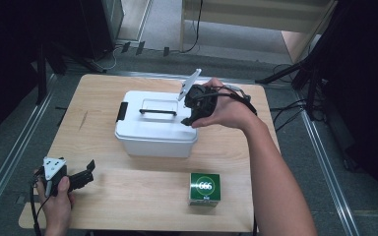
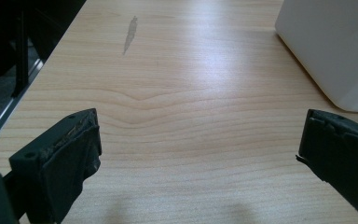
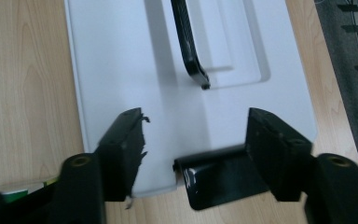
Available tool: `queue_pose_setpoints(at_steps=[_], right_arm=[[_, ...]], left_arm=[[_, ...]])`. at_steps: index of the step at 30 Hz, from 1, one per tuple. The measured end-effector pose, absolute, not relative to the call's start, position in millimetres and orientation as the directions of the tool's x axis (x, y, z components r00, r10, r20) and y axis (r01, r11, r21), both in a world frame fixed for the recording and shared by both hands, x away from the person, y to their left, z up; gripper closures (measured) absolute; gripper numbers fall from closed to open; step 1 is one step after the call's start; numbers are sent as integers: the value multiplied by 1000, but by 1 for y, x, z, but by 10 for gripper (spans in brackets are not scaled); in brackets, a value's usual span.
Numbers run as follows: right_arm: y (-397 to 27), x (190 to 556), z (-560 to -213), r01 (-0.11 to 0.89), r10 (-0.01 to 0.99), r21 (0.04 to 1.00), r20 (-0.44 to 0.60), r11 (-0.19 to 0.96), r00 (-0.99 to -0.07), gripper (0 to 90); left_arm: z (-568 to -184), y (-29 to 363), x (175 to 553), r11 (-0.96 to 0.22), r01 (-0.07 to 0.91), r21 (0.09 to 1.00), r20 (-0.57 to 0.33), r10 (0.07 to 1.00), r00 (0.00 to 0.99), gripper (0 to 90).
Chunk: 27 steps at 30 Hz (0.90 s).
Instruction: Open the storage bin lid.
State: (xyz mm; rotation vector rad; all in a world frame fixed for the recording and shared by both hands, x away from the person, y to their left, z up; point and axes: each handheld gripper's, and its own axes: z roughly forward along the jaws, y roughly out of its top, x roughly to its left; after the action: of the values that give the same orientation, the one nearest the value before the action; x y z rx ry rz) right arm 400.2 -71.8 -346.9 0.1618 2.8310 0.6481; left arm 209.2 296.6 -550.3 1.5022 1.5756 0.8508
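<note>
Two tongs are in my hands over the desk [image 1: 142,169]. My right tongs [image 3: 193,140] hover above the near right end of the white storage box [image 1: 155,129], which sits mid-desk with its lid on and black carry handle [image 3: 189,44] lying flat. Their jaws stand apart, straddling the box's black side latch [image 3: 219,179] without pressing on it. My left tongs [image 2: 198,149] rest low at the desk's left front corner, jaws wide apart over bare wood. A green carton [image 1: 204,188] stands near the front edge.
</note>
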Motion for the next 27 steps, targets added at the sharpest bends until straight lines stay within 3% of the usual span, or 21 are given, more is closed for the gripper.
queue_pose_setpoints(at_steps=[1,10,27], right_arm=[[-66,402,-348,47,145,433,-195,900,-970,496],[-44,408,-350,-6,93,406,-225,914,-970,716],[-3,416,-350,-62,37,370,-254,927,-966,805]], left_arm=[[-550,297,209,77,473,878,-92,996,8,0],[-550,297,210,76,483,872,-93,996,10,0],[-551,297,210,73,486,871,-94,995,19,0]])
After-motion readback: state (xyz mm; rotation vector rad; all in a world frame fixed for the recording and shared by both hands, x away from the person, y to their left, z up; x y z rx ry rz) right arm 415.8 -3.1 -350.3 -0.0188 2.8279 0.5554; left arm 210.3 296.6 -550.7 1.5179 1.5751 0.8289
